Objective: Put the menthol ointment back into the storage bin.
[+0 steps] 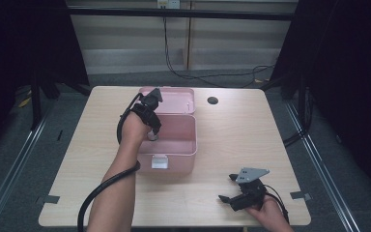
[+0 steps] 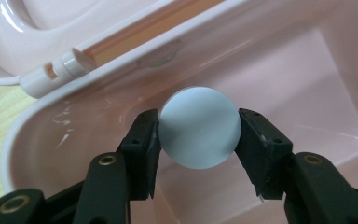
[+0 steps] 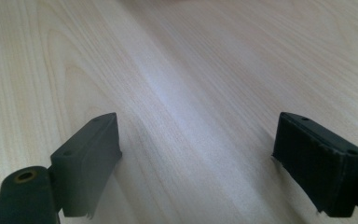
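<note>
The white ball [image 2: 200, 127] sits clamped between your left gripper's [image 2: 199, 135] two black pads [image 2: 145, 140], pinched only across its widest part, and it hangs inside the open pink box [image 2: 307, 84], above the floor of the tub and toward its left wall. That grip is thin: a smooth round thing held at two small patches could squirt out if you twist the wrist or bump a jaw on the rim. Let go from too high and it may bounce, roll to a corner, or hop over the low wall onto the table [image 1: 232, 130]. The raised lid [image 1: 176, 100] on the far side is close to your hand, so a knock there could shift the box. Your right gripper [image 1: 233, 189] rests near the right front edge, jaws wide and empty, well apart from the box.
</note>
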